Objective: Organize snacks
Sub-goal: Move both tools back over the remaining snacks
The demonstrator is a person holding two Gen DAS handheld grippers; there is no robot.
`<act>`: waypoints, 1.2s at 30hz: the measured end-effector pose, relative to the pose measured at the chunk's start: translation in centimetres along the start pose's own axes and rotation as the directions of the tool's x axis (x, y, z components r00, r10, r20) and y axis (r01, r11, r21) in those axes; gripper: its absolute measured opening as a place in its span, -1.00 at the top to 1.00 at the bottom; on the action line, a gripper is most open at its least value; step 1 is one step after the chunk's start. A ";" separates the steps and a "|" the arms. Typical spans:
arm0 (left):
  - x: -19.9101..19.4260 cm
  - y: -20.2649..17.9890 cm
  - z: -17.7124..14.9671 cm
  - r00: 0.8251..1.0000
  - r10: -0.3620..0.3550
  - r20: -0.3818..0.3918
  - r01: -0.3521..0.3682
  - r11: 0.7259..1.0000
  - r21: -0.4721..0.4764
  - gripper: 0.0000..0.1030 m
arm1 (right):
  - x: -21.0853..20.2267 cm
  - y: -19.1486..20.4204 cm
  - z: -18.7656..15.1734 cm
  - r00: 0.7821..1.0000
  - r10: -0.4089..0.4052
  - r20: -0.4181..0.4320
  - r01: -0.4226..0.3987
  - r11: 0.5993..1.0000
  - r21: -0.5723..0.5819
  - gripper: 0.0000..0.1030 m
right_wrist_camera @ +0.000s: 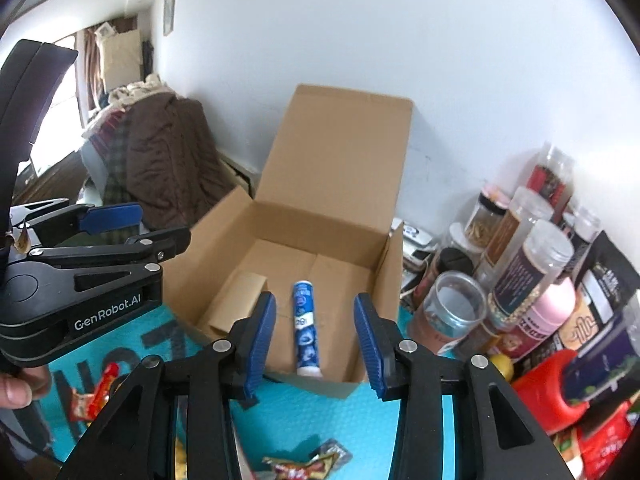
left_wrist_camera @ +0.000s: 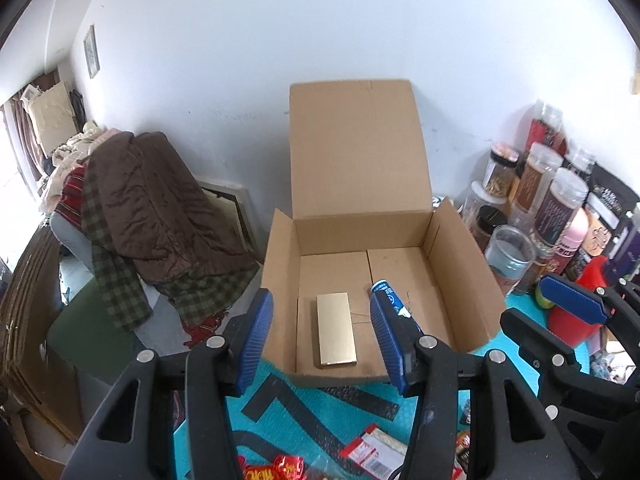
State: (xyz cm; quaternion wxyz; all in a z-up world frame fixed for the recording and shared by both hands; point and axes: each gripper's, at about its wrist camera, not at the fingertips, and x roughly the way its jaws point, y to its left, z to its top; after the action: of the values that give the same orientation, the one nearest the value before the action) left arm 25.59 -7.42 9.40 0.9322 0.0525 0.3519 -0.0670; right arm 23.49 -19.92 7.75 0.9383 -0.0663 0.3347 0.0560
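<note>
An open cardboard carton (left_wrist_camera: 460, 280) (right_wrist_camera: 200, 264) stands on a teal mat, its lid raised against the wall. Inside lie a flat gold box (left_wrist_camera: 336, 328) (right_wrist_camera: 236, 300) at the left and a blue-and-white tube (right_wrist_camera: 306, 328) (left_wrist_camera: 386, 292) beside it. My left gripper (left_wrist_camera: 322, 300) hovers over the carton's near edge, open, nothing between its blue pads. My right gripper (right_wrist_camera: 314, 300) is held above the near edge too, open, with the tube lying in the carton beyond its fingers, untouched. Each gripper shows in the other's view: right gripper (left_wrist_camera: 536, 304), left gripper (right_wrist_camera: 160, 224).
Several jars and bottles (left_wrist_camera: 560, 200) (right_wrist_camera: 532, 272) and a red container (left_wrist_camera: 576, 320) (right_wrist_camera: 548, 392) crowd the right side. Loose snack packets (left_wrist_camera: 376, 452) (right_wrist_camera: 96, 392) lie on the mat in front. A chair heaped with clothes (left_wrist_camera: 152, 208) stands left. A person's hand (right_wrist_camera: 12, 388) is at the left edge.
</note>
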 end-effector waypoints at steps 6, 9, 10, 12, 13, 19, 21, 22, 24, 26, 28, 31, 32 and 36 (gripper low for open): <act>-3.6 1.0 -1.3 0.999 0.015 0.050 -0.014 1.000 -0.008 0.02 | -4.0 1.4 -0.8 0.999 -0.004 0.049 0.005 1.000 -0.012 0.21; -5.0 1.4 -2.2 0.998 0.012 0.058 -0.011 1.000 -0.014 0.02 | -5.7 2.1 -1.4 0.998 -0.002 0.067 0.003 1.000 -0.016 0.18; -5.5 1.7 -2.6 0.998 0.006 0.060 -0.005 1.000 -0.016 0.02 | -6.4 2.5 -1.7 0.997 0.000 0.076 0.001 1.000 -0.020 0.15; -6.4 2.0 -3.3 0.998 0.004 0.067 -0.003 1.000 -0.017 0.02 | -7.3 3.0 -2.2 0.996 0.002 0.089 0.000 1.000 -0.023 0.10; -6.9 2.3 -3.8 0.997 0.008 0.073 -0.006 1.000 -0.019 0.02 | -7.8 3.3 -2.5 0.995 0.006 0.095 -0.004 1.000 -0.027 0.10; -9.0 3.8 -6.7 0.997 0.008 0.077 -0.005 0.999 -0.041 0.02 | -10.3 4.8 -4.2 0.991 0.020 0.133 -0.019 1.000 -0.007 0.10; -9.4 4.3 -7.6 0.997 0.014 0.073 -0.010 0.999 -0.046 0.02 | -11.0 5.3 -4.9 0.990 0.024 0.141 -0.023 1.000 -0.010 0.10; -9.6 4.5 -8.1 0.997 0.017 0.071 -0.014 0.999 -0.048 0.02 | -11.3 5.7 -5.3 0.989 0.025 0.143 -0.024 1.000 -0.011 0.10; -9.9 5.0 -9.3 0.998 0.020 0.064 -0.016 0.998 -0.053 0.02 | -11.7 6.2 -6.1 0.989 0.033 0.142 -0.032 0.999 -0.008 0.10; -10.2 5.6 -10.5 0.998 0.026 0.060 -0.023 0.998 -0.058 0.02 | -11.9 6.7 -7.1 0.990 0.051 0.132 -0.051 0.999 -0.002 0.10; -10.4 5.9 -11.5 0.998 0.036 0.057 -0.033 0.998 -0.060 0.02 | -11.9 7.2 -8.0 0.991 0.057 0.120 -0.057 0.998 0.001 0.10; -10.7 6.5 -13.3 0.998 0.040 0.044 -0.037 0.997 -0.064 0.02 | -11.8 8.4 -9.5 0.994 0.058 0.095 -0.057 0.998 -0.013 0.10; -10.8 6.6 -13.8 0.998 0.040 0.038 -0.037 0.997 -0.066 0.02 | -11.8 8.7 -9.9 0.994 0.060 0.089 -0.059 0.998 -0.016 0.10; -11.1 7.0 -15.7 0.999 0.038 0.019 -0.037 0.997 -0.070 0.02 | -11.8 9.8 -11.7 0.993 0.090 0.070 -0.089 0.996 -0.014 0.10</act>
State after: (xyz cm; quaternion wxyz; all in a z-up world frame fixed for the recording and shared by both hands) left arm 8.27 2.79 5.39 0.9381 0.0260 0.3433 -0.0379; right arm 5.71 -12.92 5.45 0.9456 -0.0544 0.3039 0.1023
